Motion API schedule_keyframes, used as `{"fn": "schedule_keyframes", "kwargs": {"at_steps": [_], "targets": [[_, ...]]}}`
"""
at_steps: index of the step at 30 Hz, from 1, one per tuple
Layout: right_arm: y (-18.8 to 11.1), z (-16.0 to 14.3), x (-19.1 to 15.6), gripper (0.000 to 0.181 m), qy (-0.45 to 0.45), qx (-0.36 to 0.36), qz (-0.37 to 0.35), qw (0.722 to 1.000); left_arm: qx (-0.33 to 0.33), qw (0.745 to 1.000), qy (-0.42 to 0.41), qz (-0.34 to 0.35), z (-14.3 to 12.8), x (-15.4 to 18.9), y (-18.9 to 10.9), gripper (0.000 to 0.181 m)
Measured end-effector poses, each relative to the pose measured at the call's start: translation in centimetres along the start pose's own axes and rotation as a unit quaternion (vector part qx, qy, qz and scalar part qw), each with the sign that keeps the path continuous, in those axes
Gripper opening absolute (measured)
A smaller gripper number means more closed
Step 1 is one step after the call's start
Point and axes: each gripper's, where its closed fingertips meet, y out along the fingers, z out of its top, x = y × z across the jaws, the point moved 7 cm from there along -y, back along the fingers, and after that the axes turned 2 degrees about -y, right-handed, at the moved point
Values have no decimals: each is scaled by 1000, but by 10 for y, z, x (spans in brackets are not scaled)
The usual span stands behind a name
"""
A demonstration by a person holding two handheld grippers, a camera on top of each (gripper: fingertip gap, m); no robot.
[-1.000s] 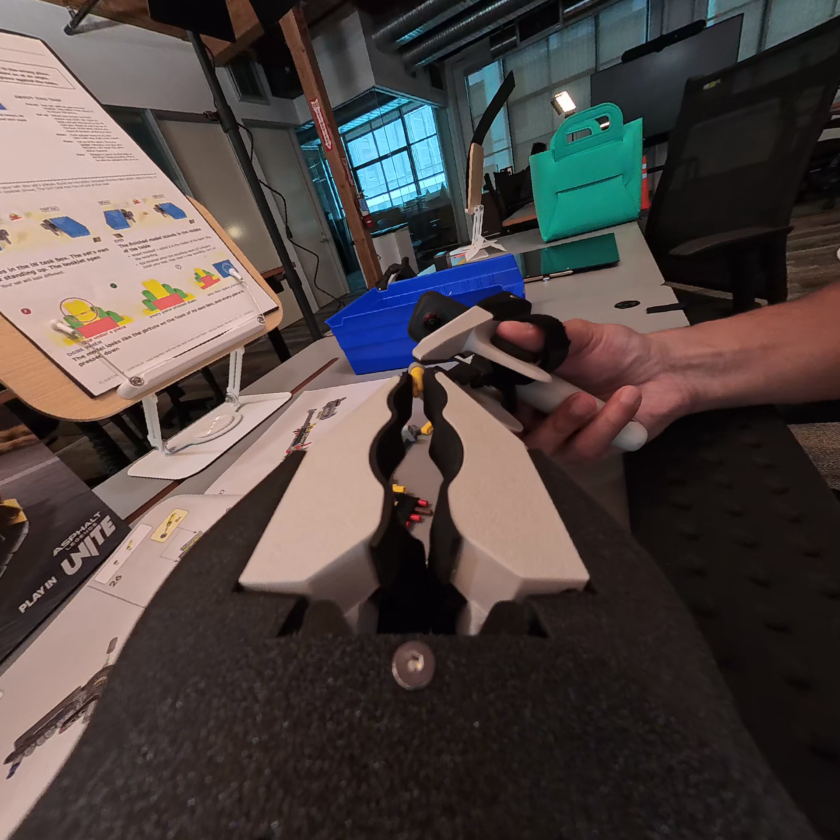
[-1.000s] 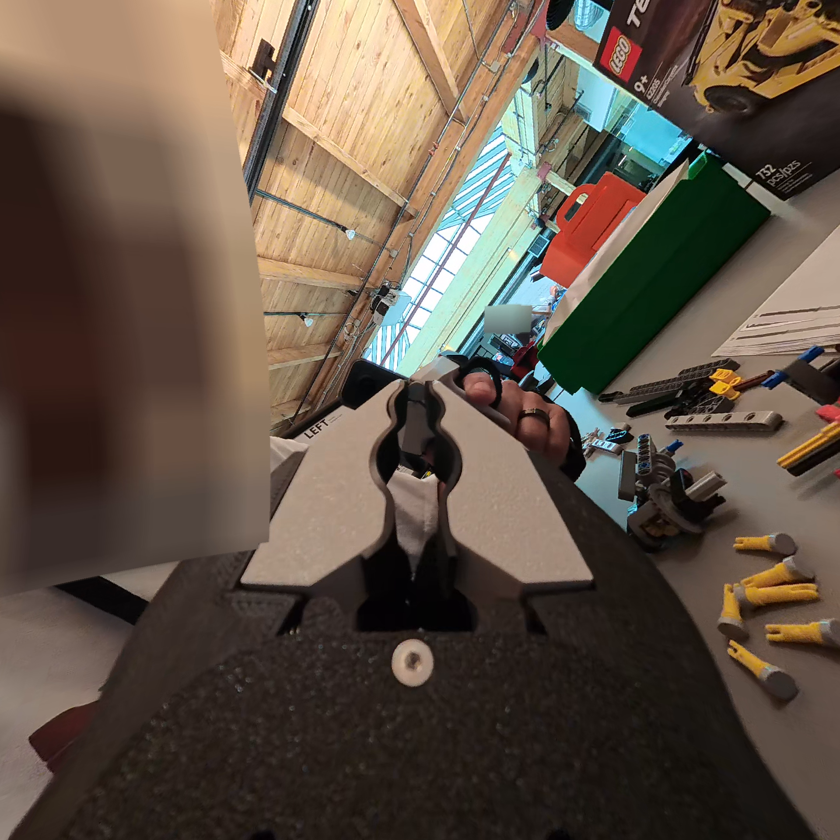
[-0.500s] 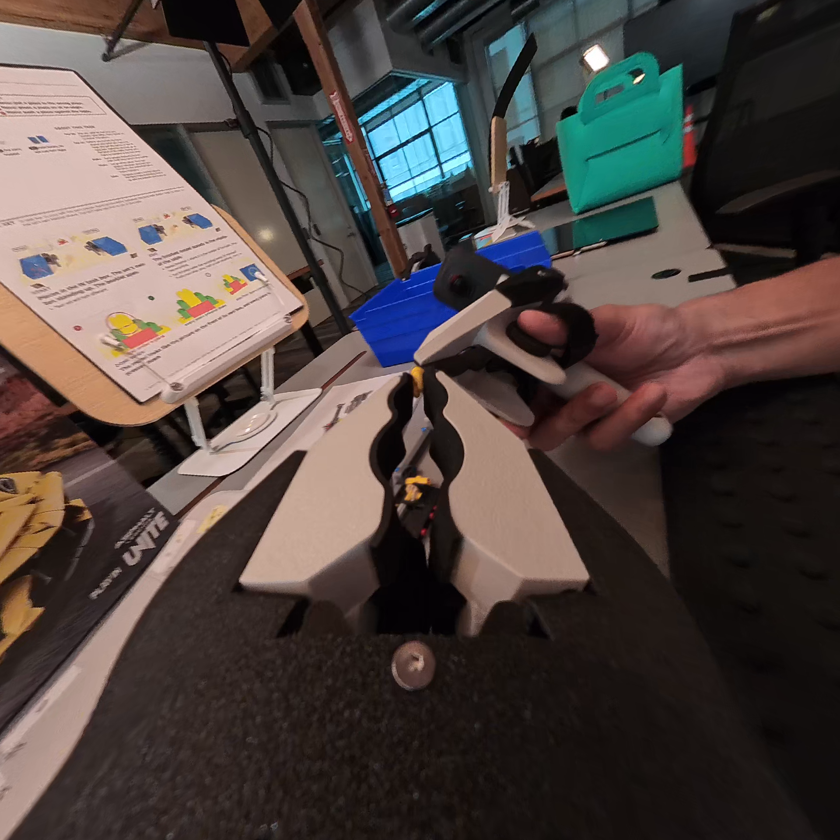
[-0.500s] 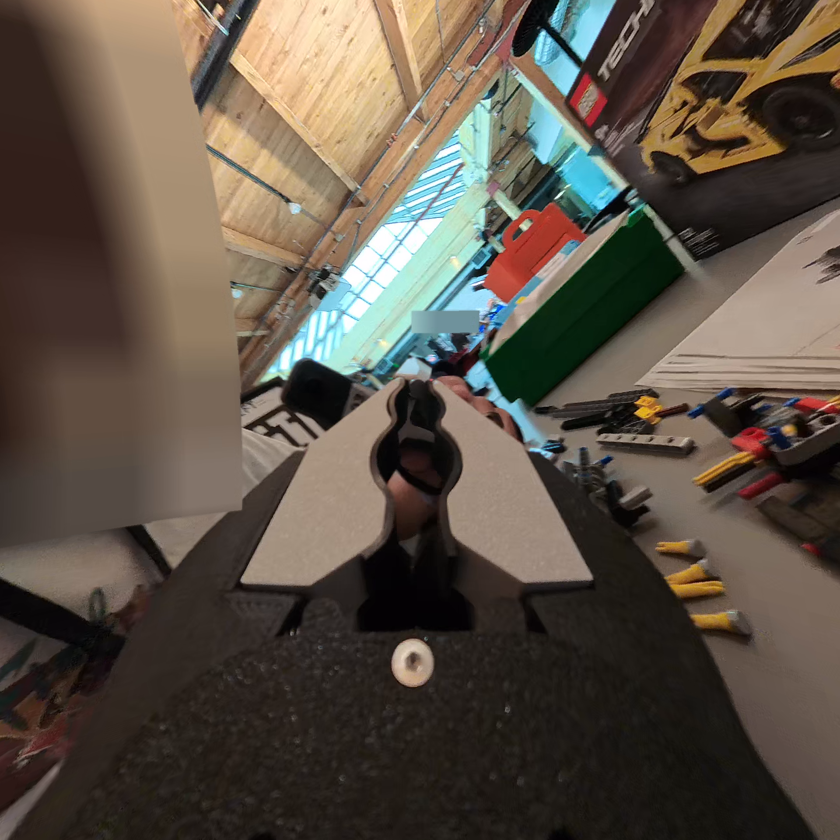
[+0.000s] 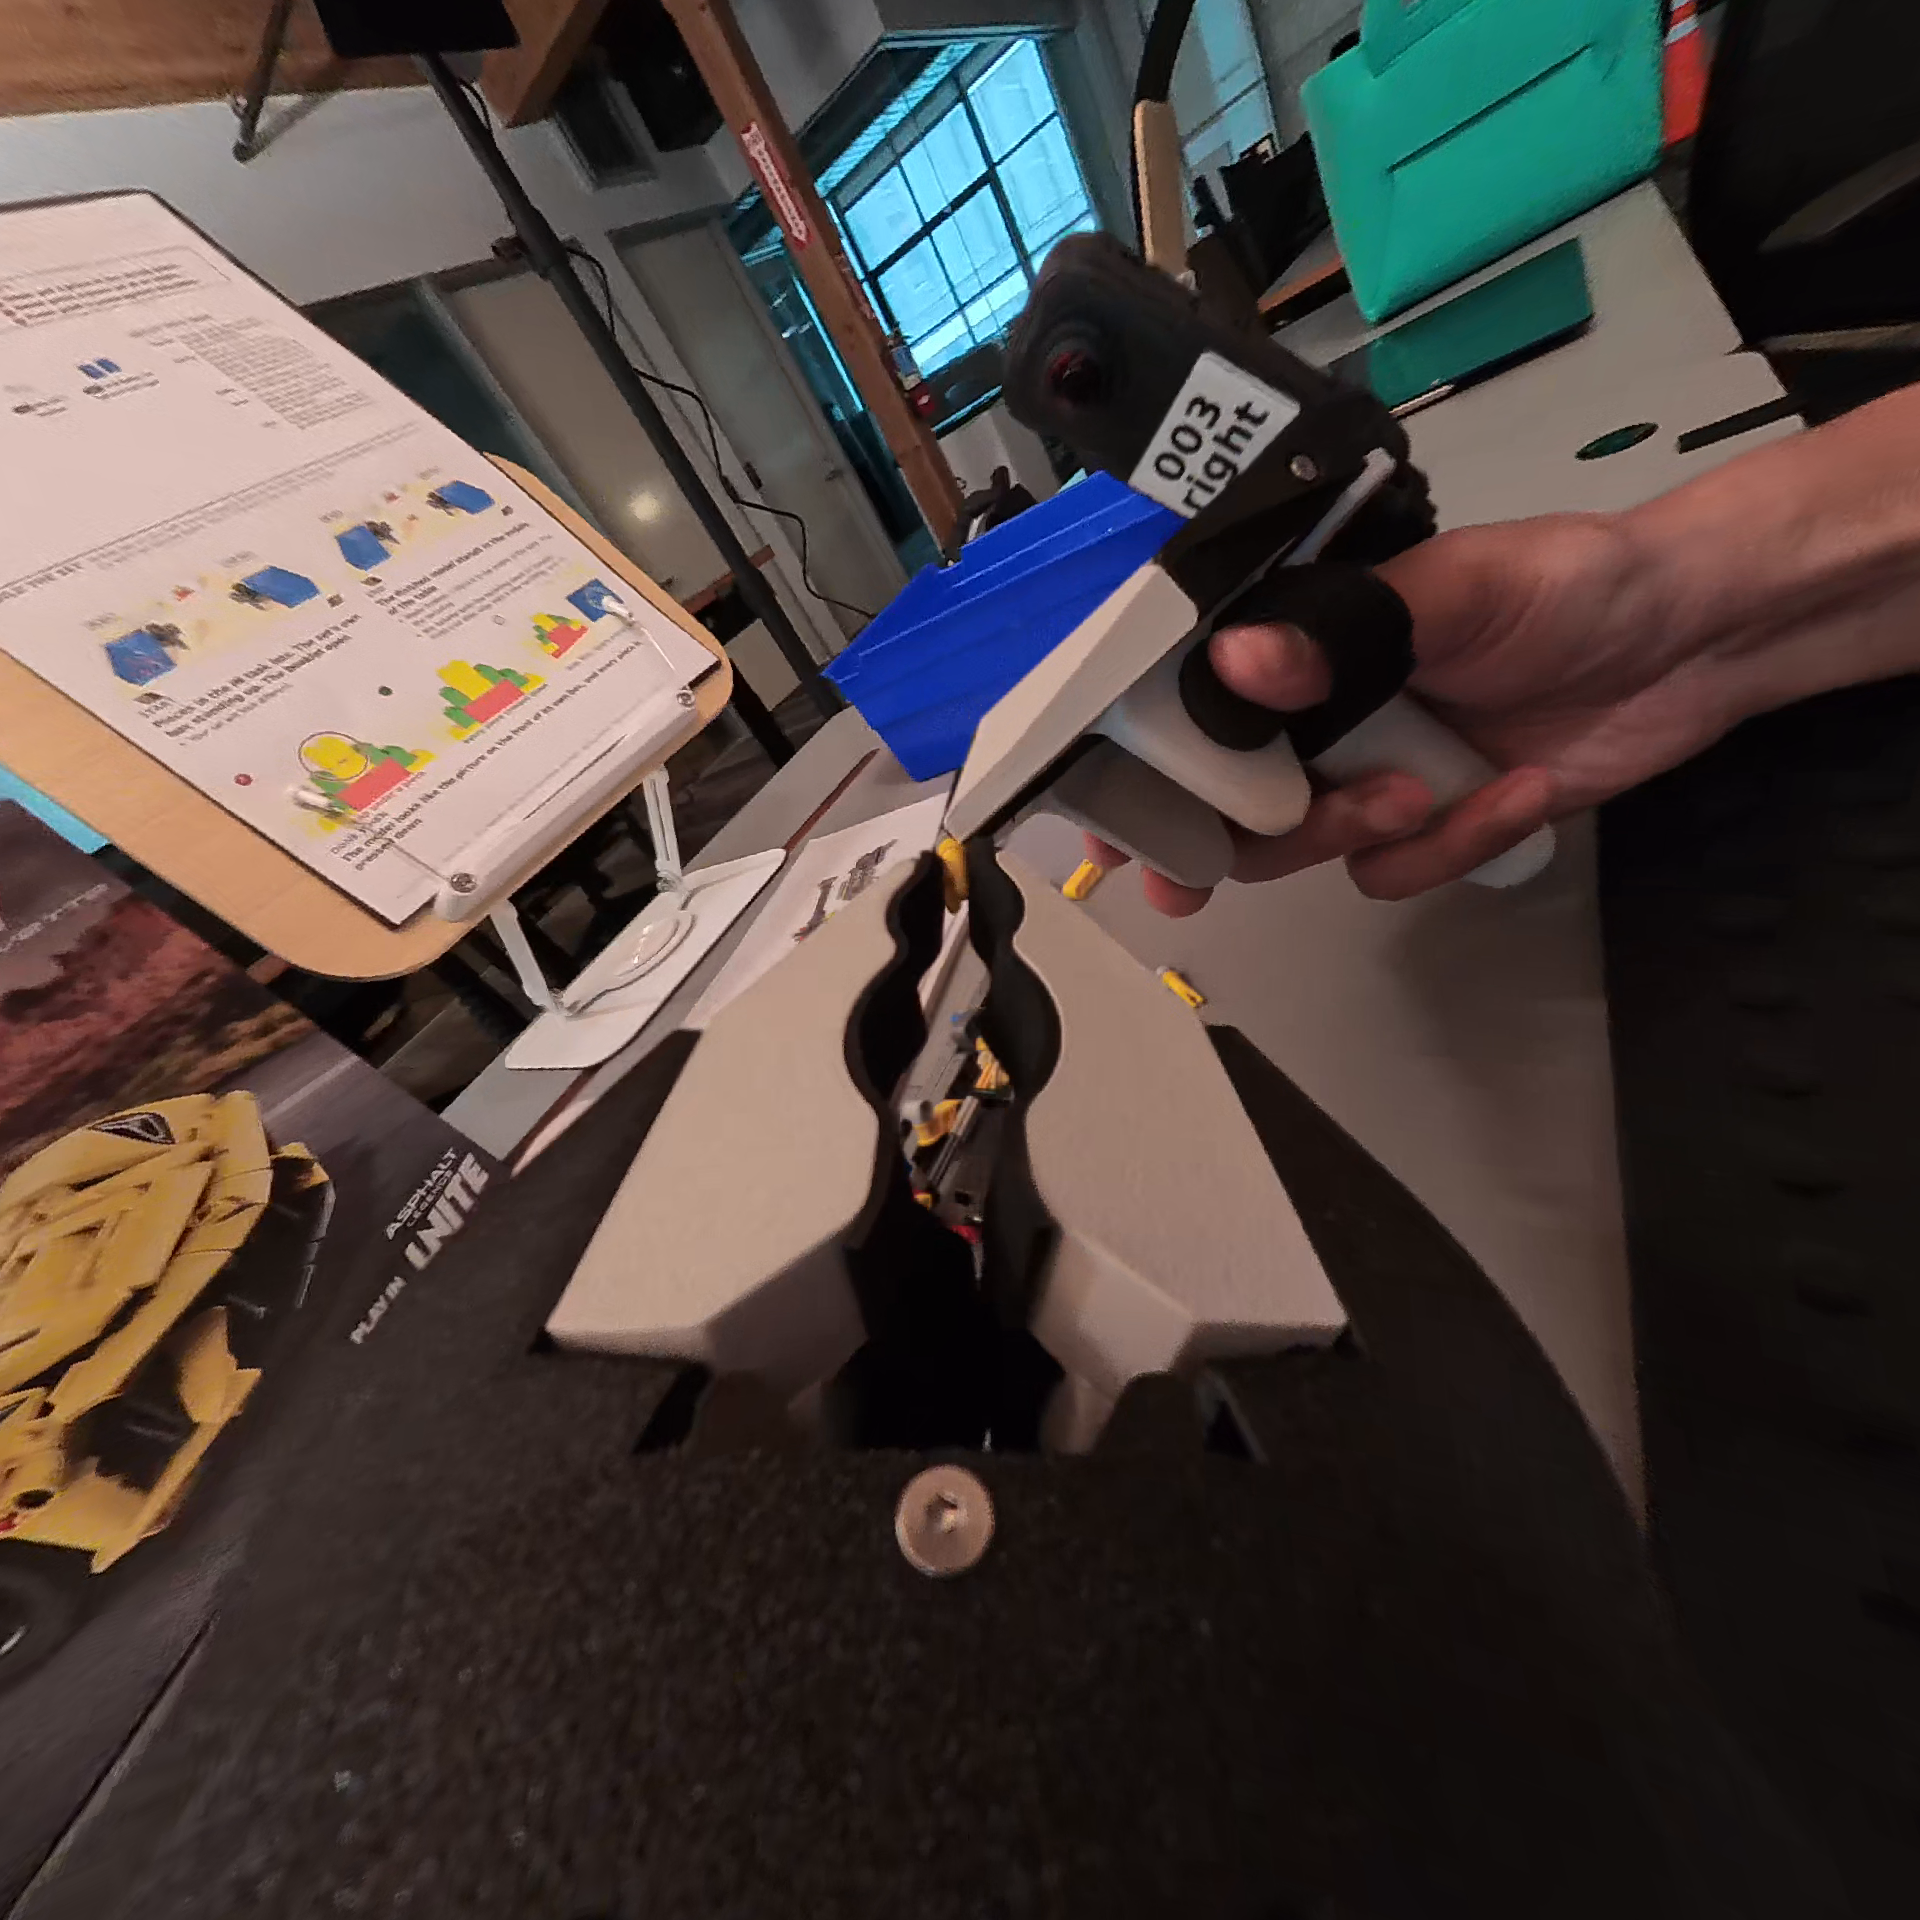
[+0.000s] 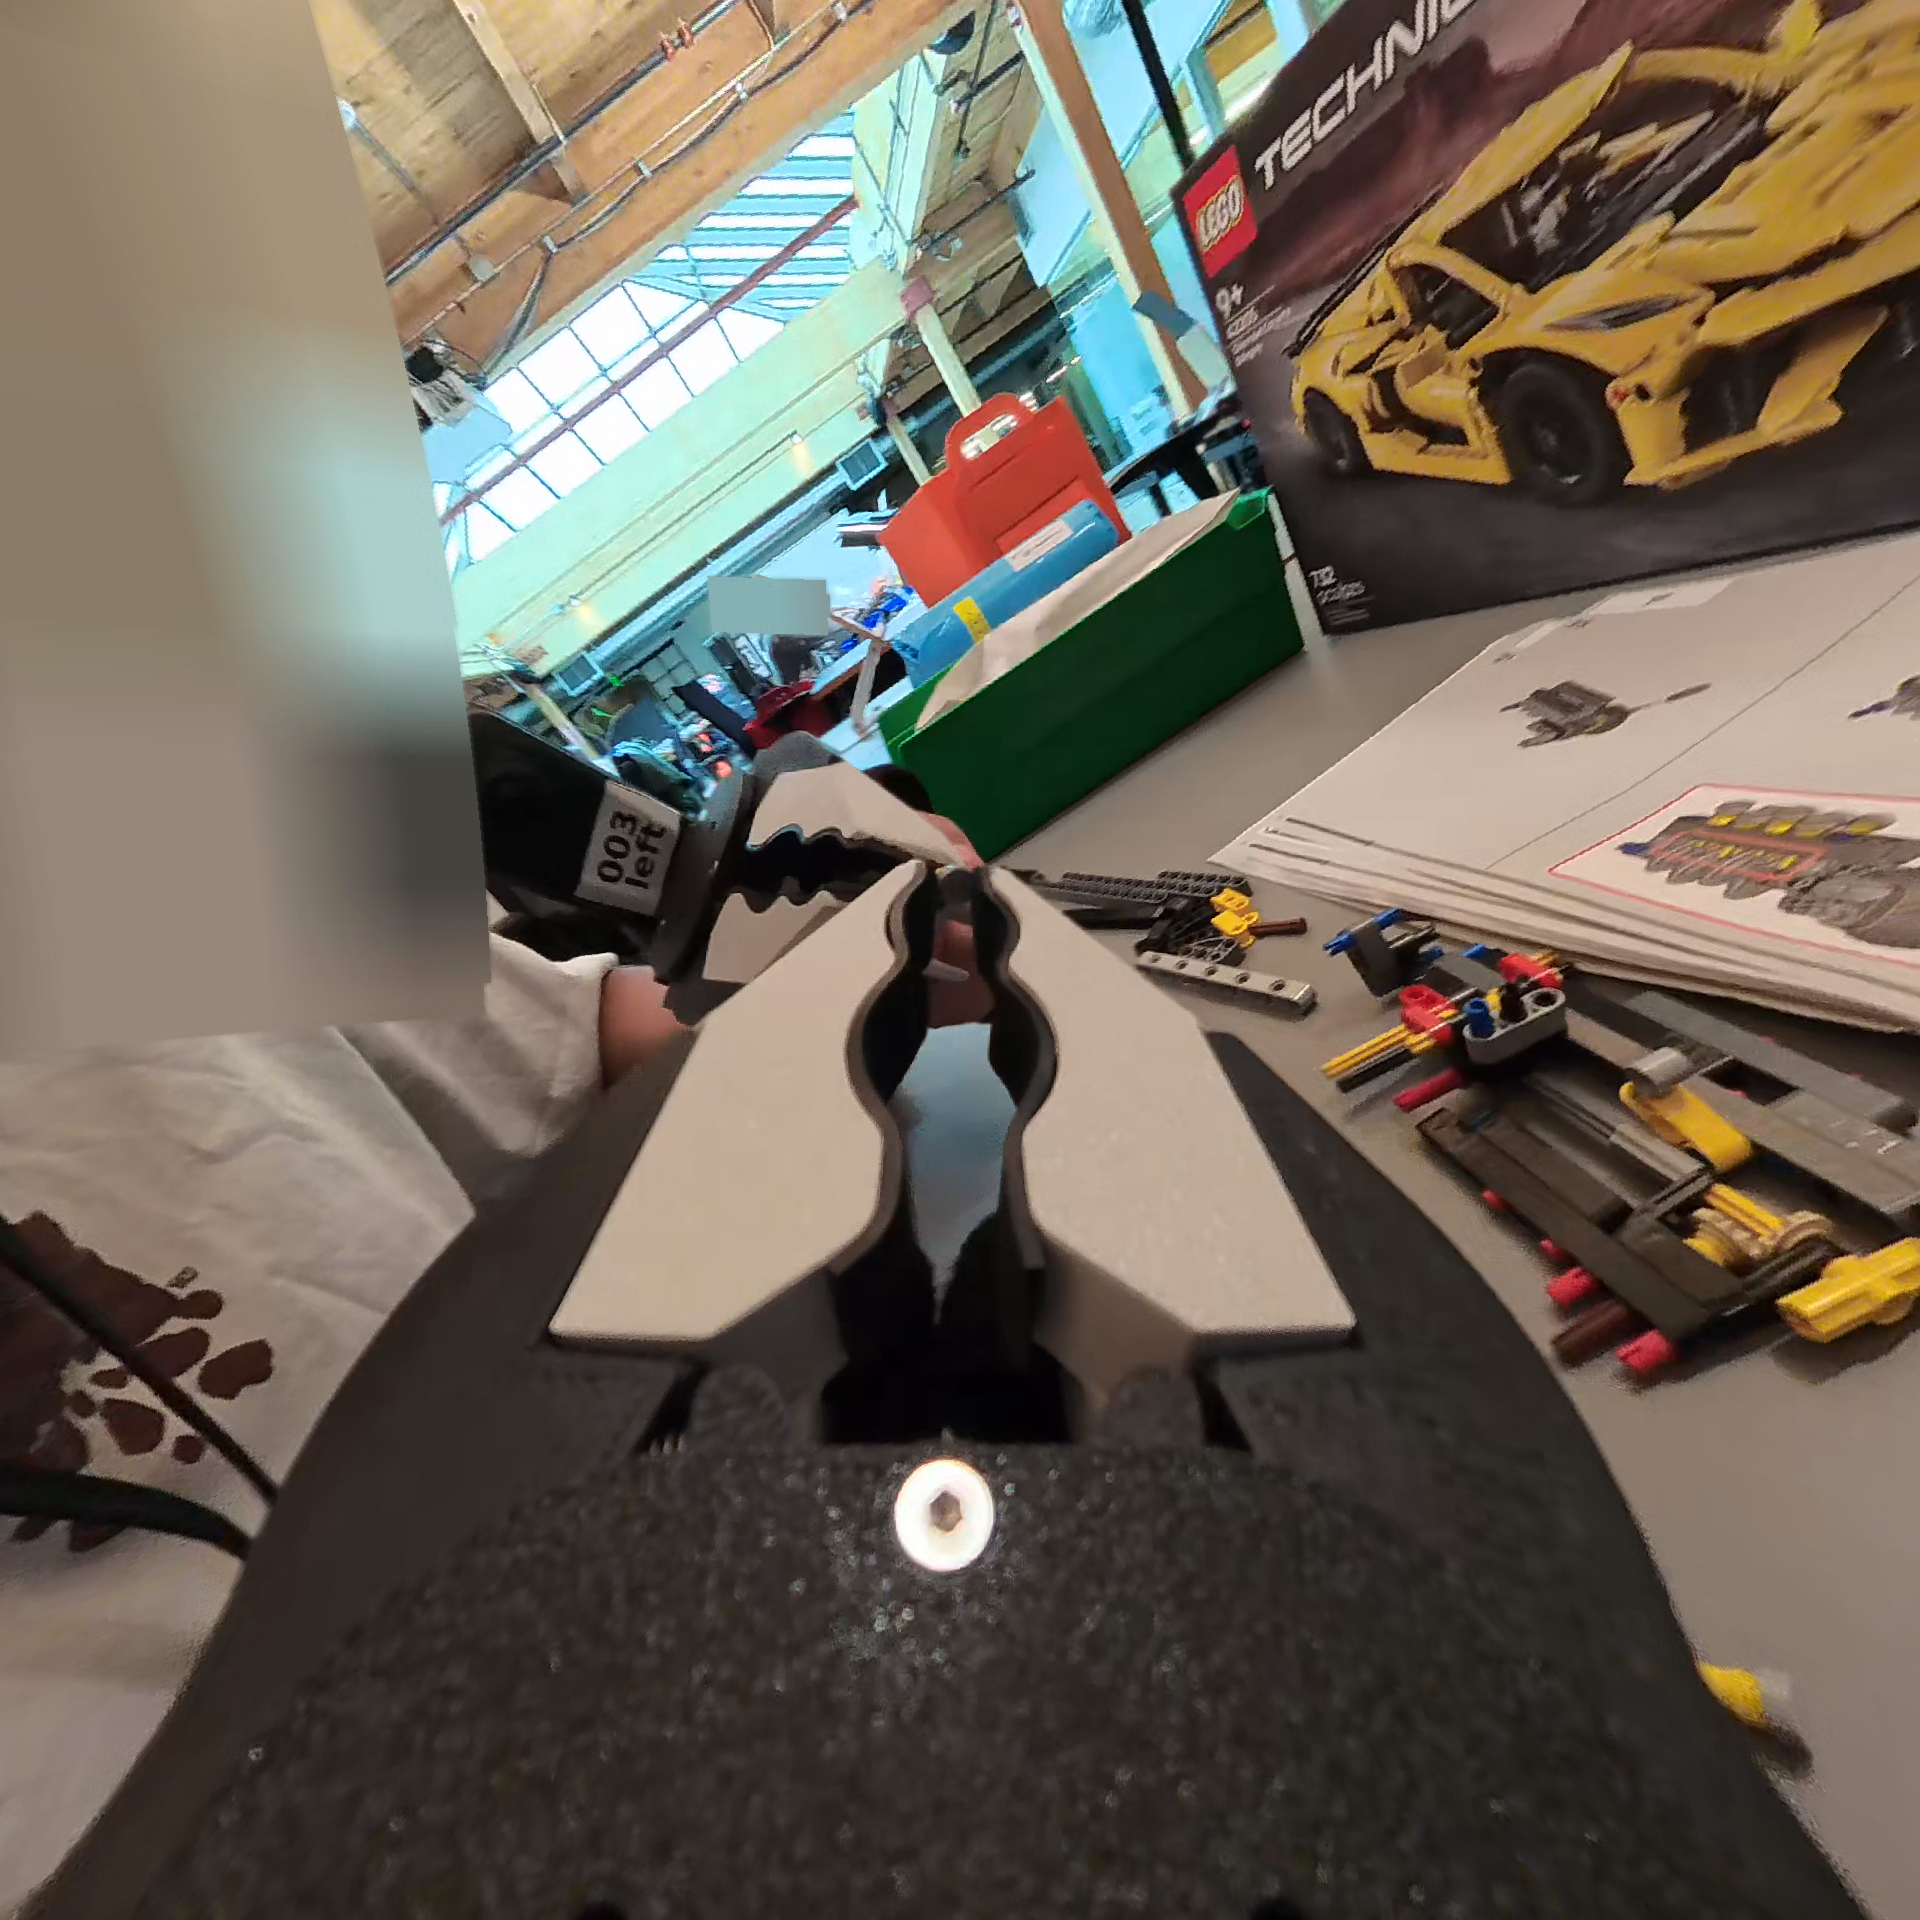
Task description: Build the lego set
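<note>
My left gripper [image 5: 951, 883] is shut on a small yellow piece [image 5: 951, 868] at its tips. A hand holds my right gripper [image 5: 961, 826] just beyond it, tip to tip with it and touching the yellow piece. In the right wrist view my right gripper [image 6: 951, 883] is shut on a small dark grey piece [image 6: 954, 881]. The left gripper [image 6: 971, 862] points at it from the left. A partly built dark grey assembly [image 6: 1621, 1174] with yellow, red and blue pins lies on the table to the right.
An open instruction booklet [image 6: 1662, 810], the set's box [image 6: 1610, 312] and a green bin [image 6: 1101, 686] stand behind the assembly. Loose beams [image 6: 1226, 977] and yellow pins [image 5: 1081, 878] lie on the grey table. A blue bin [image 5: 987, 644] and a sheet on a stand [image 5: 312, 623] are at the back. Left and right tips are no more than a few centimetres apart.
Both grippers stayed shut and tip to tip. The right wrist view swung down from the ceiling to the table. The right gripper now looms larger in the left wrist view.
</note>
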Motion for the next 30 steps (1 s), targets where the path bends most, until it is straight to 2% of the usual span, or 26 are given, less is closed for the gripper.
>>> {"fn": "schedule_keyframes", "kwargs": {"at_steps": [6,10,13,15,16,17,19,21,23,26,30], "targets": [[-4,-3,3,6,30,-23,21,999,-5,1000,1,-18,-2,4,1,4],[-7,-3,2,6,60,-36,59,996,9,997,-45,-58,0,4,1,4],[-13,1,4,6,16,-77,39,996,-3,996,-51,-72,-4,4,2,3],[-28,10,10,6,-28,-108,4,994,-13,996,-54,-66,-6,1,2,3],[-36,8,17,6,-63,-166,-31,984,-19,996,-59,-66,-8,0,2,4],[-44,-1,25,6,-116,-255,-73,957,-24,996,-61,-66,-9,-1,3,4],[-61,-23,35,7,-200,-410,-125,881,-29,996,-51,-69,-9,3,5,4],[-71,-33,38,7,-238,-489,-146,826,-40,996,-26,-74,-11,10,6,4],[-77,-39,39,7,-243,-536,-153,794,-47,996,-8,-82,-12,17,8,4],[-82,-44,40,7,-235,-571,-151,772,-52,995,-4,-87,-13,20,8,4],[-84,-44,40,7,-225,-572,-149,775,-52,995,-7,-86,-13,18,8,3]]}}
